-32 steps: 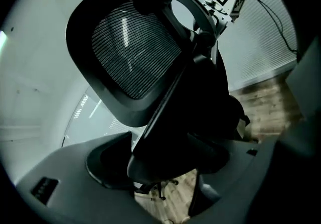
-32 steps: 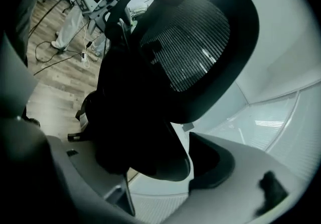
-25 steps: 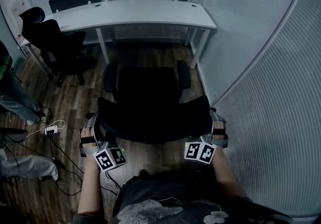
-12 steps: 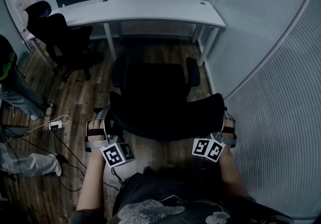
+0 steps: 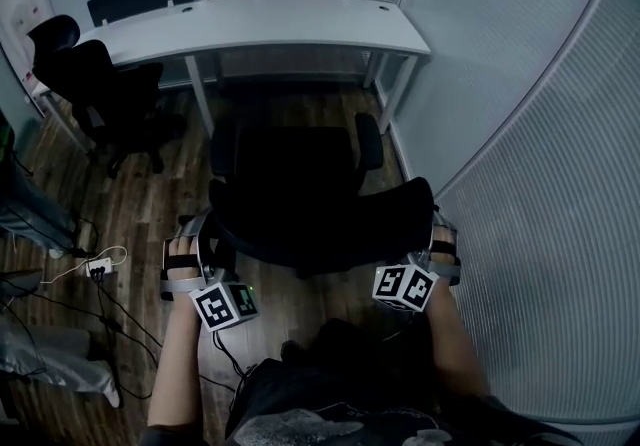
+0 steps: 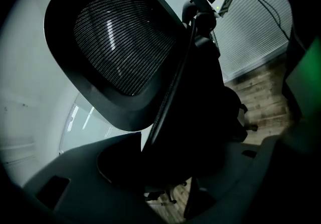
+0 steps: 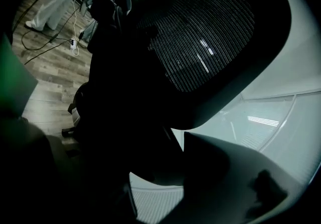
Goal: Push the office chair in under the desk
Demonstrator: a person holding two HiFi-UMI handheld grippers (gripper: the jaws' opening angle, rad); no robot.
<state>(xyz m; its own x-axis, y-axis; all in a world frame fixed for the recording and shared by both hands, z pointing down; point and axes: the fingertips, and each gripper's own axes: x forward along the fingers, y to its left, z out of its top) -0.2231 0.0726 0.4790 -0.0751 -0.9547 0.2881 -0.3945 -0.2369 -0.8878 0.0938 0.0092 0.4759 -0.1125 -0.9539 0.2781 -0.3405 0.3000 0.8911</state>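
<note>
The left gripper (image 6: 160,168), whose jaws have just been closing, clamps the left rim of the backrest (image 5: 320,224). The right gripper (image 7: 165,168) seems clamped on the right rim, though its view is dark. The backrest runs crosswise between them, parallel to the front edge of the table (image 5: 260,24). The office chair (image 5: 295,169) stands just short of the table, not yet under it. The push should go straight toward the table, both hands equally near.

Dark T-shirt (image 5: 335,412), pale print; white marker cubes (image 5: 224,306) (image 5: 405,286), black squares.
</note>
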